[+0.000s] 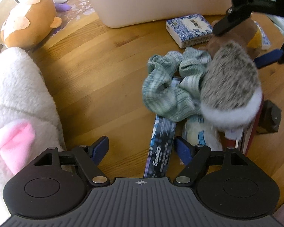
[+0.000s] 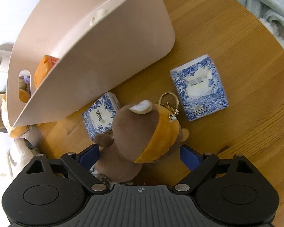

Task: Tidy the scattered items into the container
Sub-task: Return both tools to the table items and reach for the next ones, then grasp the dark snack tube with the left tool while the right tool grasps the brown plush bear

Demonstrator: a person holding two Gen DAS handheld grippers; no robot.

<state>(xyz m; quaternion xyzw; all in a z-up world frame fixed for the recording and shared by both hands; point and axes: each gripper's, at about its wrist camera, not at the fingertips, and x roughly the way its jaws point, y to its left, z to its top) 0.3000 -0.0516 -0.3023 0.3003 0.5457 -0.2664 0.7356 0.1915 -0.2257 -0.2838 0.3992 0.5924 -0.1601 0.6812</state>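
My right gripper (image 2: pixel 140 154) is shut on a brown and orange plush toy (image 2: pixel 142 132) with a gold keyring; its grey furry body (image 1: pixel 231 83) hangs over the pile in the left wrist view. The beige container (image 2: pixel 96 56) stands just beyond, with an orange item (image 2: pixel 43 70) inside. My left gripper (image 1: pixel 140 149) is open and empty above the wooden table (image 1: pixel 96 75), over a dark packet (image 1: pixel 161 147). Green socks (image 1: pixel 166 87) lie under the plush. Two blue-and-white tissue packs (image 2: pixel 198 87) (image 2: pixel 102 117) lie on the table.
A white fleece plush with a pink patch (image 1: pixel 17 102) fills the left side. An orange monkey plush (image 1: pixel 28 19) lies at the back left. A red book (image 1: pixel 250 132) and a pale packet (image 1: pixel 200 134) sit under the pile. A grey blanket (image 2: pixel 270 5) lies past the table's edge.
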